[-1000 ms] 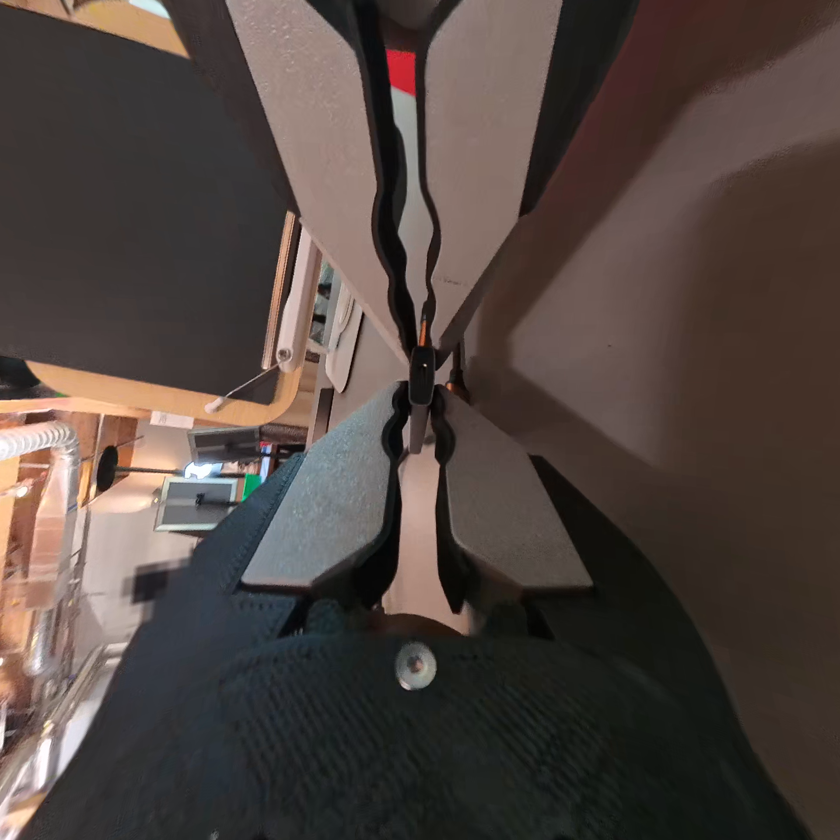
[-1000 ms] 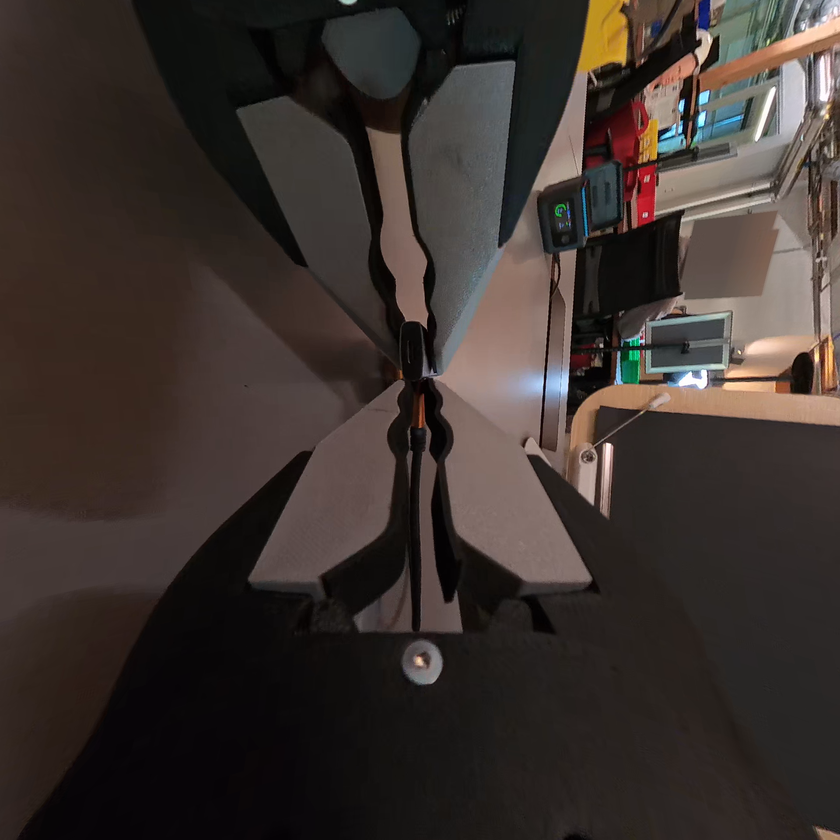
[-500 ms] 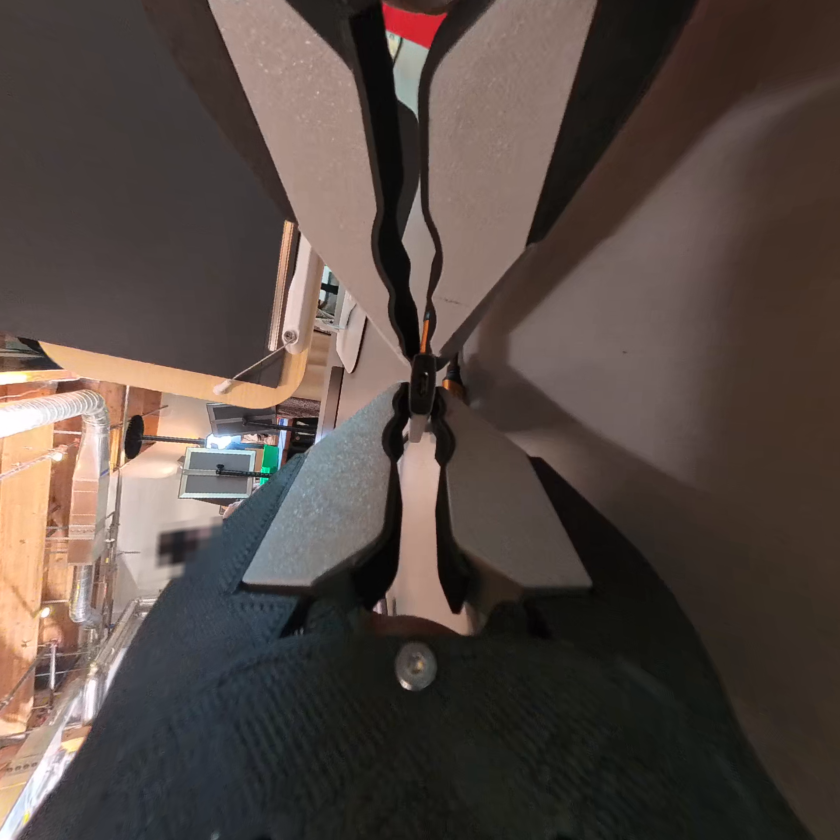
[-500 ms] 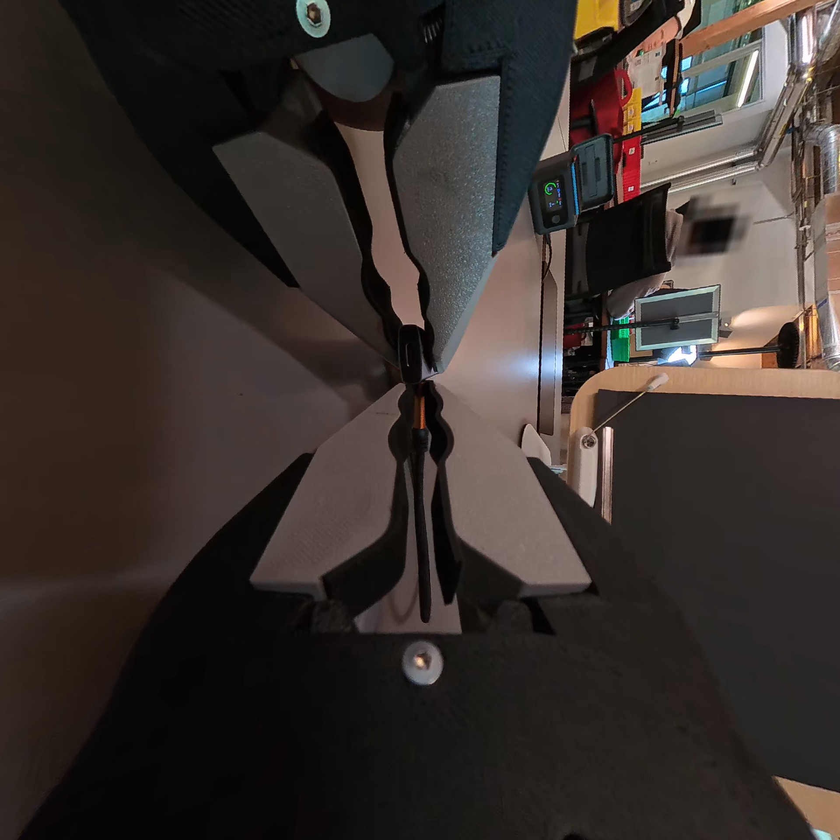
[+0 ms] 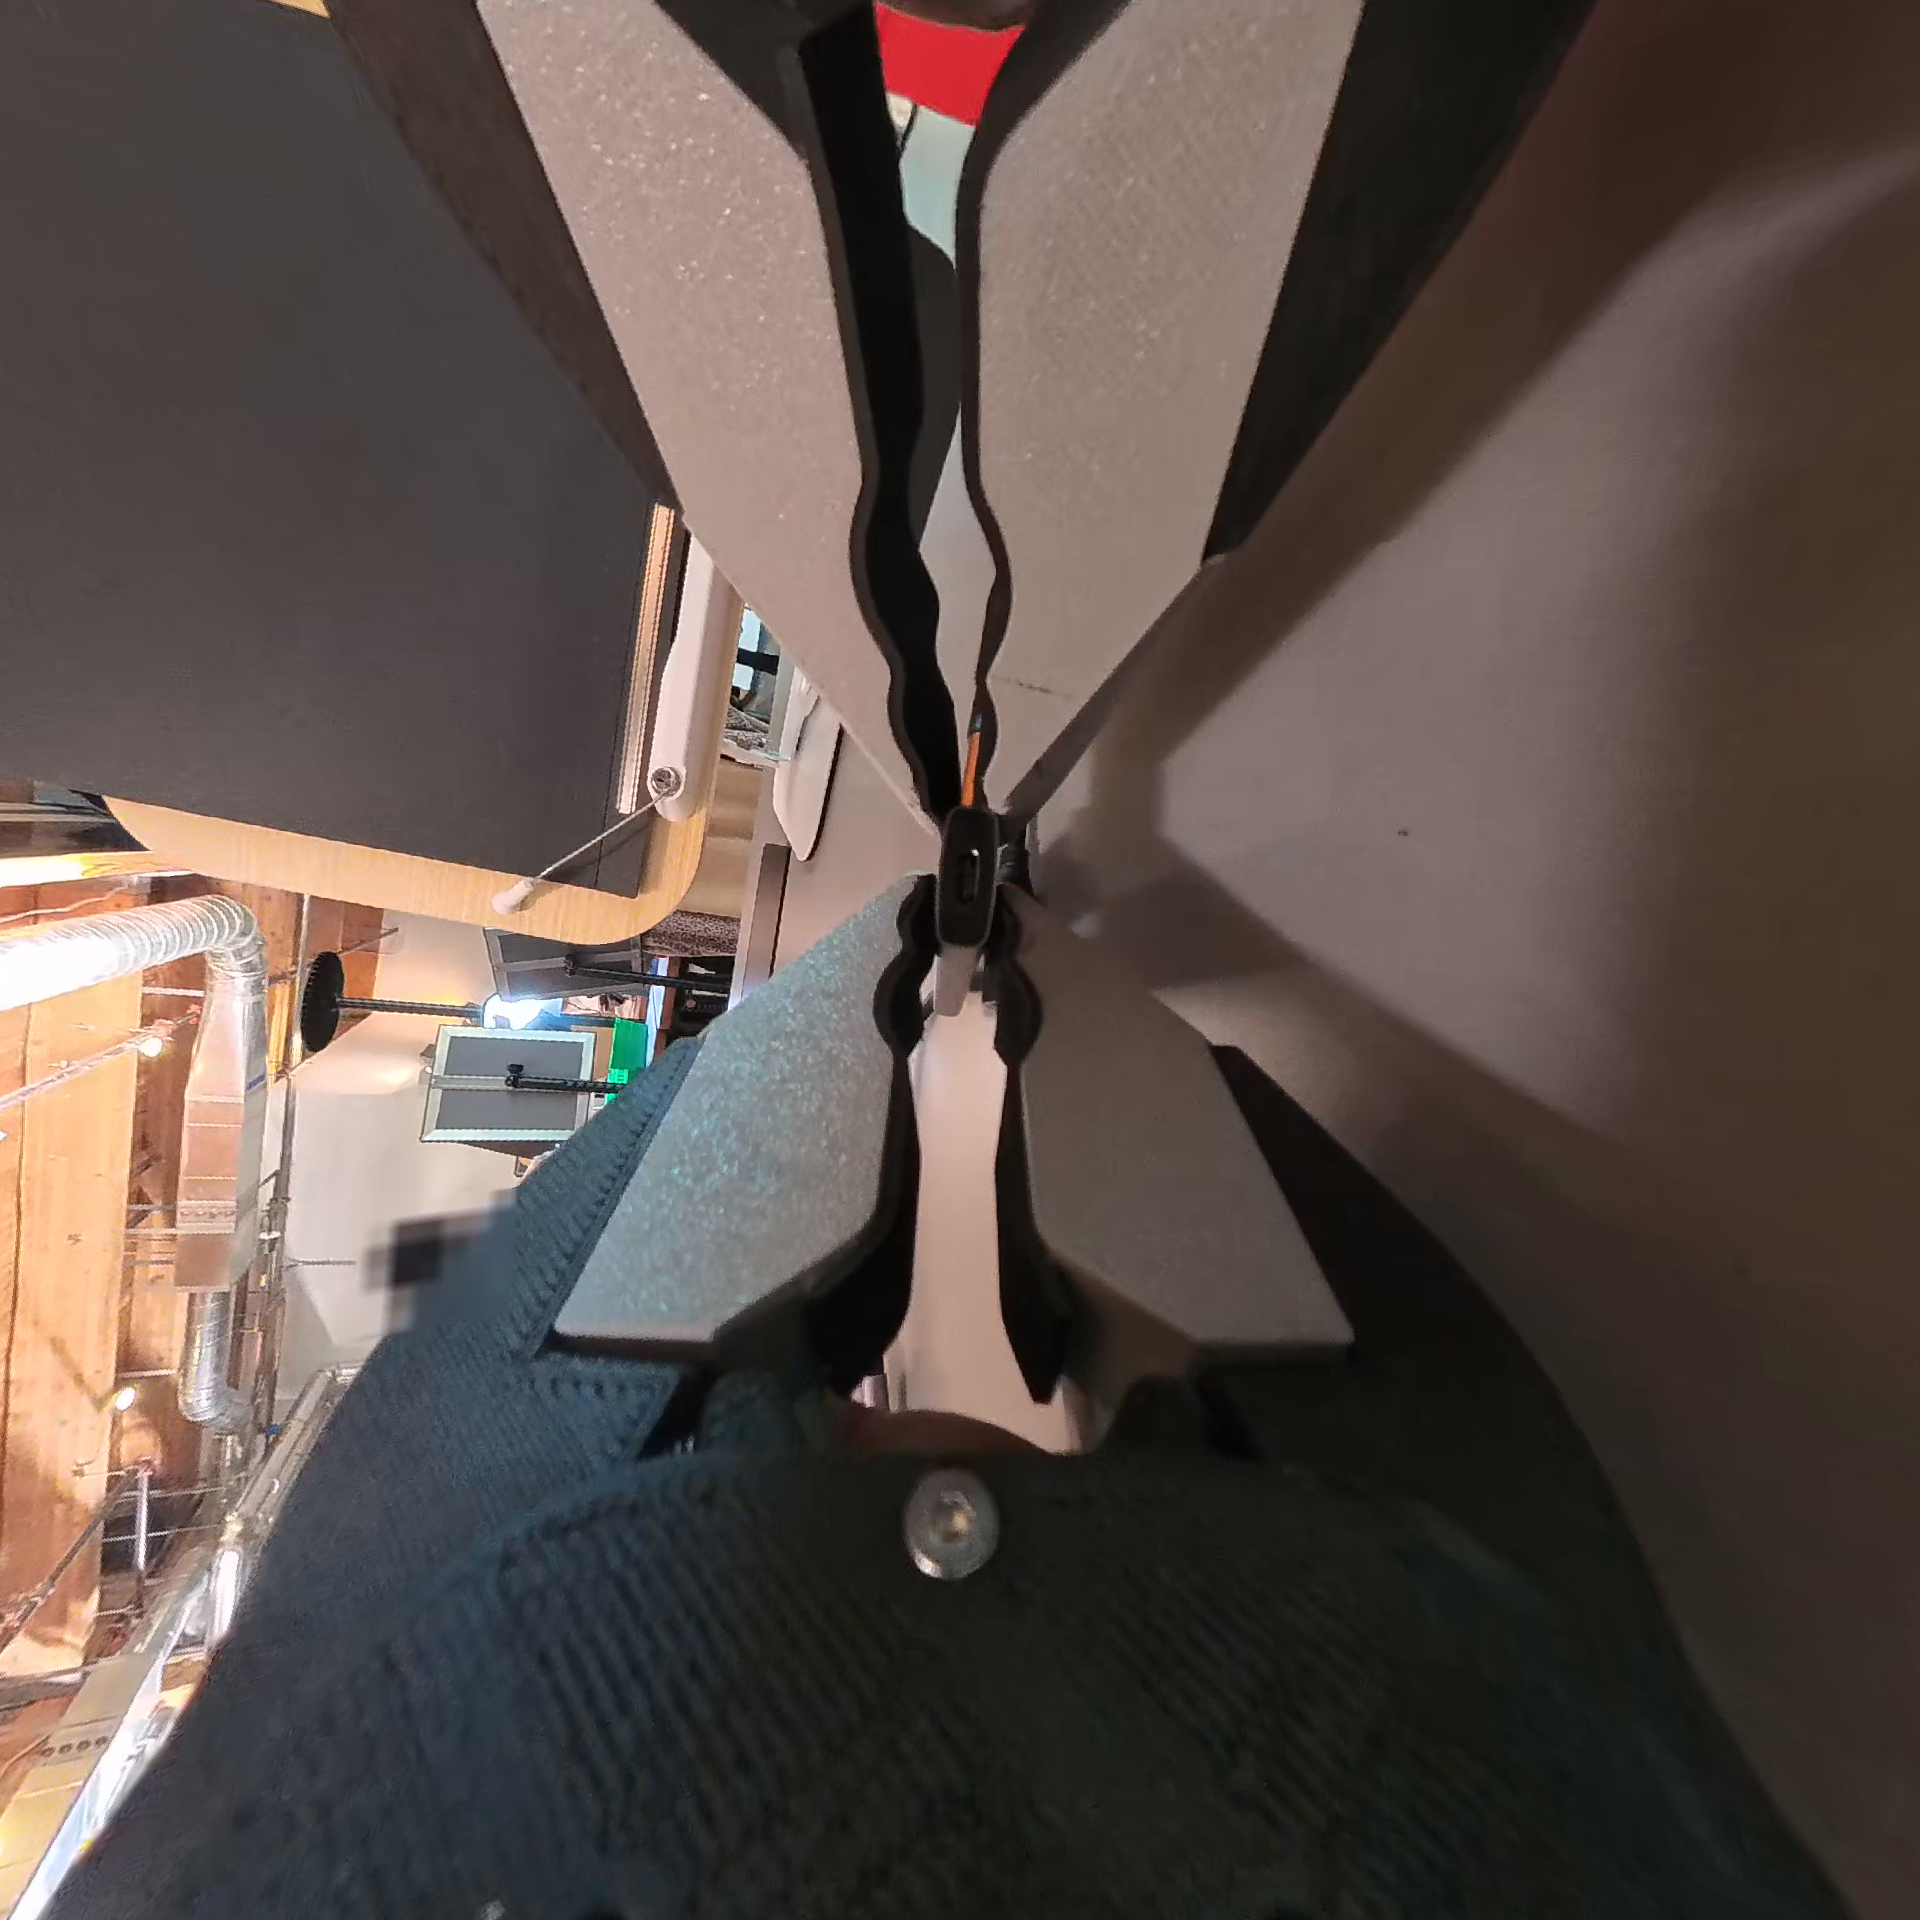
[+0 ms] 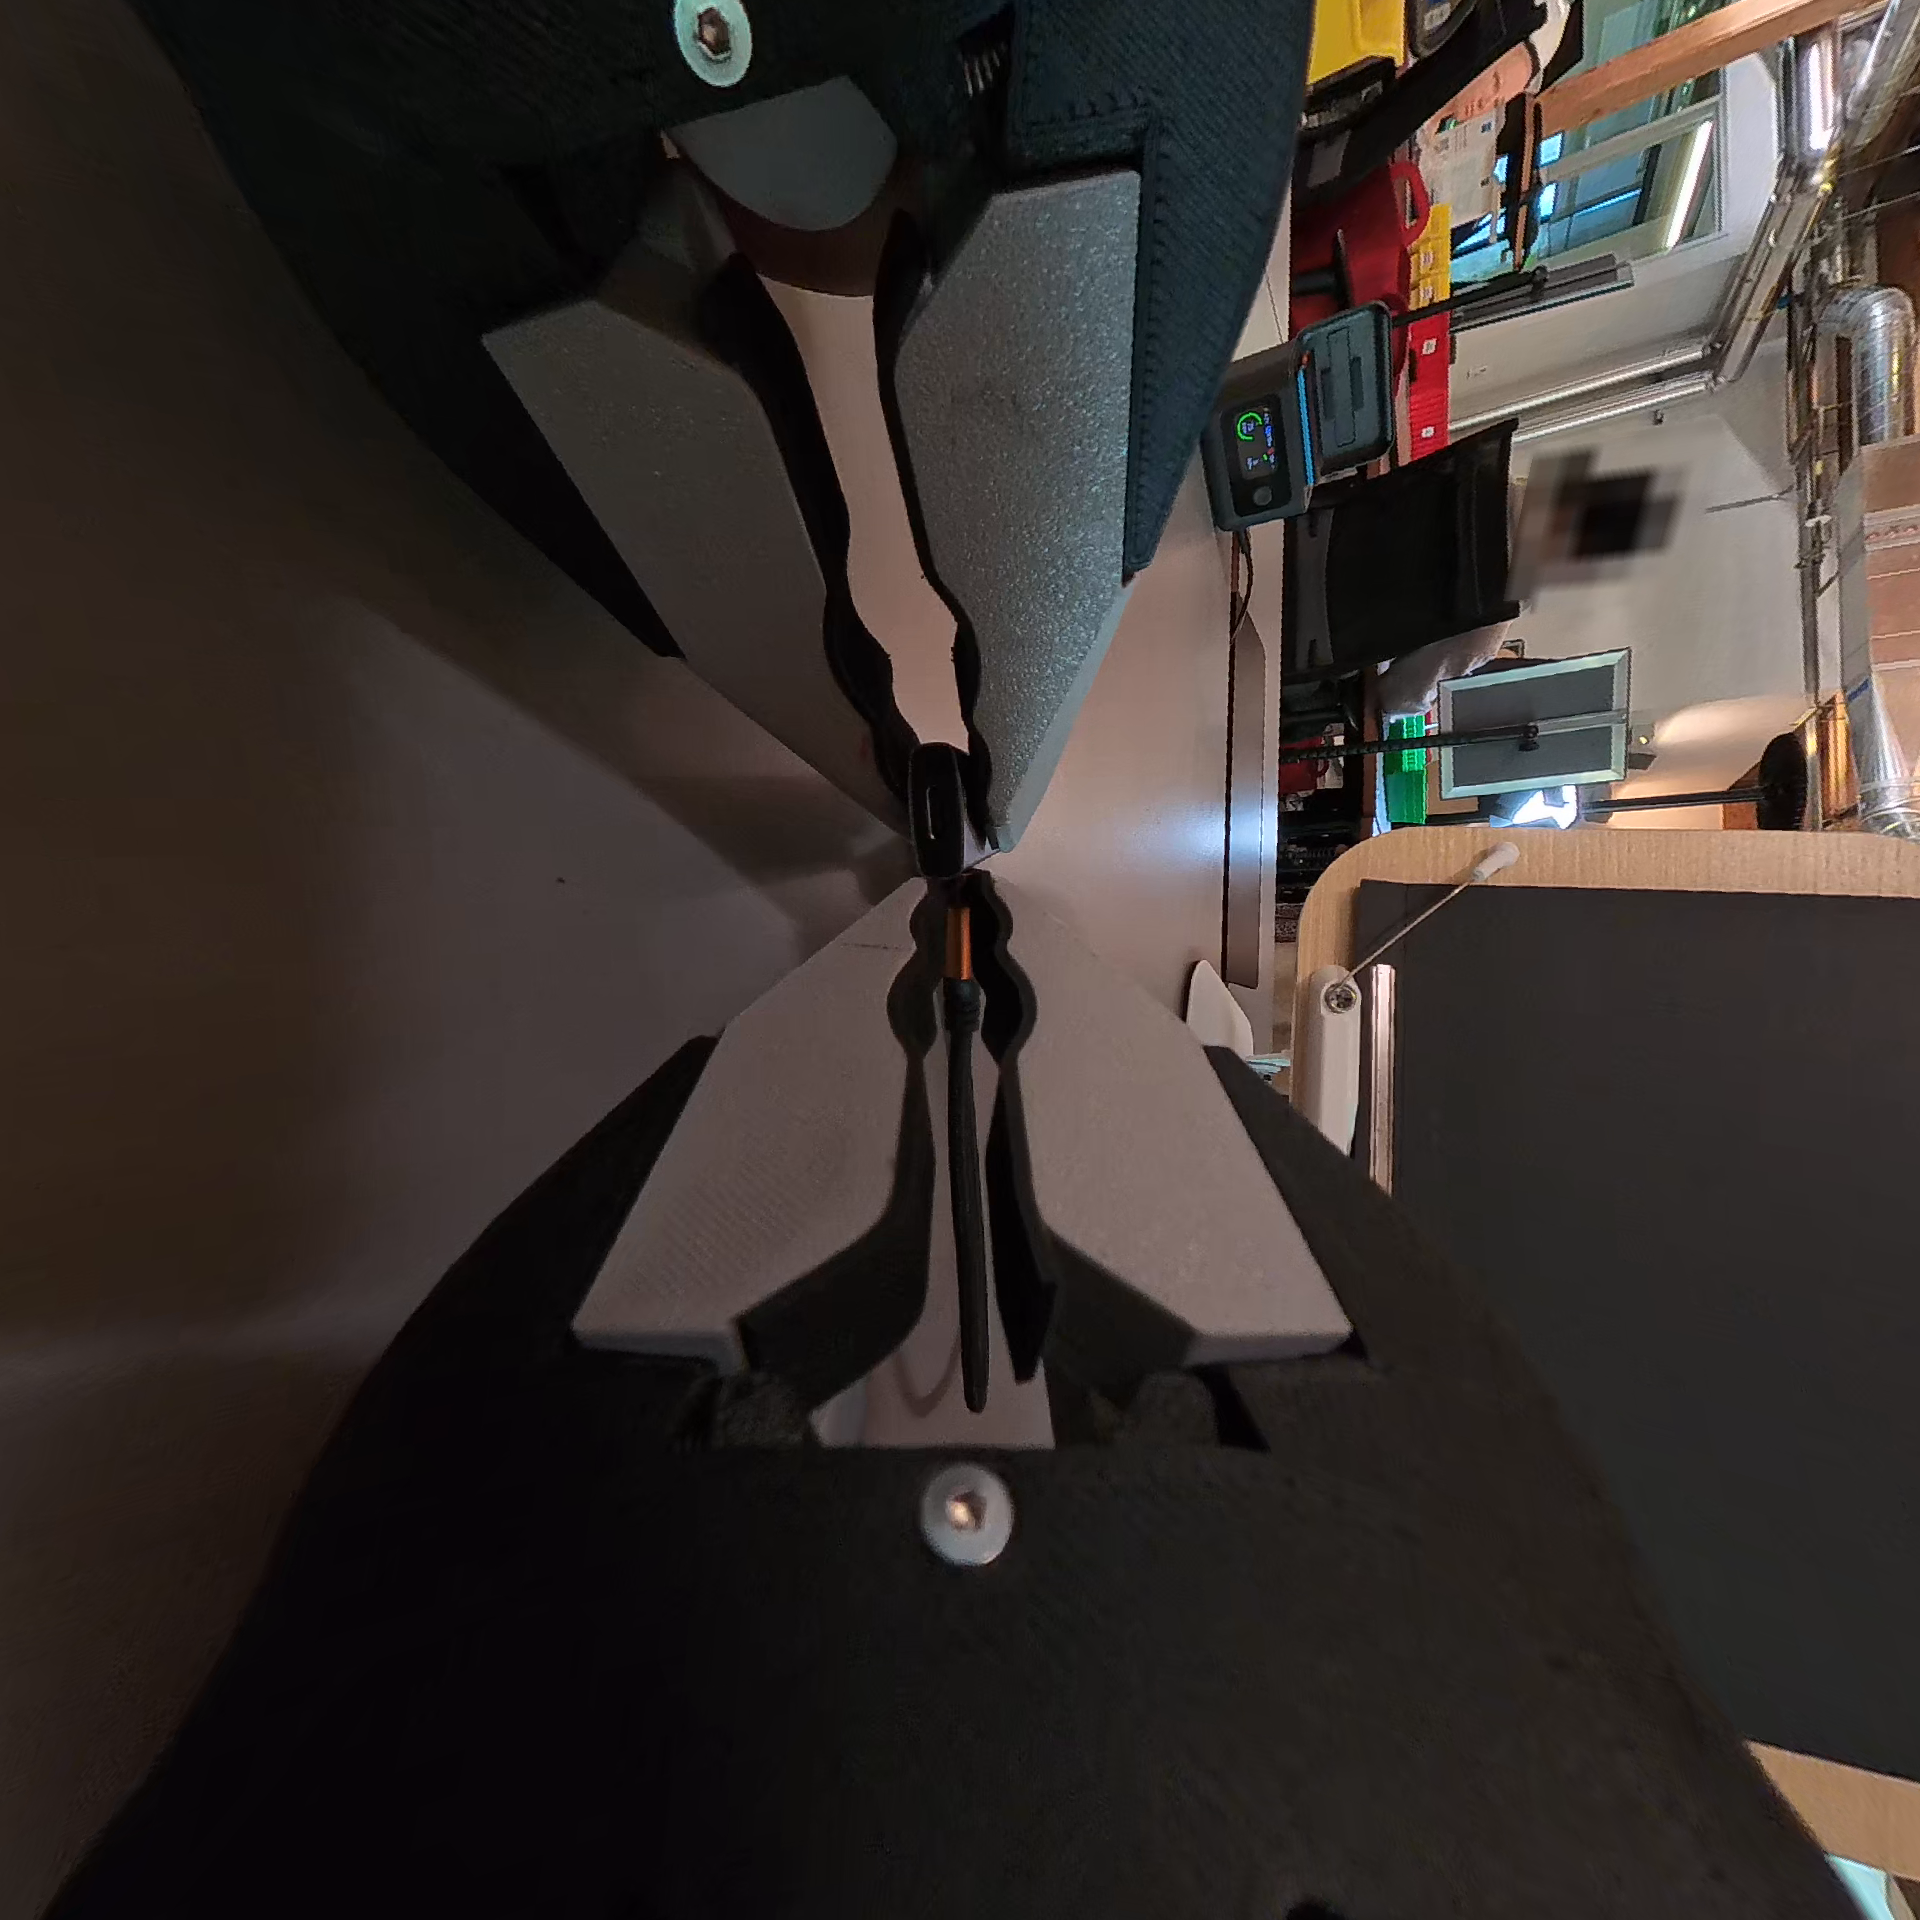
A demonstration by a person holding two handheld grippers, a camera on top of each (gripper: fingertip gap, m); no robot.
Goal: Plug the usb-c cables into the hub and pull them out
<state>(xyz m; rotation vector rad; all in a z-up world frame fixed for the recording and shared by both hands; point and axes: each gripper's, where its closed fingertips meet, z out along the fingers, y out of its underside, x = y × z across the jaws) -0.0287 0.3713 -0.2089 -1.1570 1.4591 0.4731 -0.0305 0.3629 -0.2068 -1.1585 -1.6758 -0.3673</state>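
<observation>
Left gripper (image 5: 961, 935) is clamped on the small black rounded hub (image 5: 966, 878), which sits right at its fingertips with an open slot facing the camera. Right gripper (image 6: 961, 914) is pinched on the thin black usb-c cable with orange collar (image 6: 961, 1049); the cable runs back between its fingers toward the camera. The two grippers meet tip to tip over the pale grey tabletop (image 6: 364, 935). Cable end lies just beside the hub; whether it is seated in the port cannot be told.
</observation>
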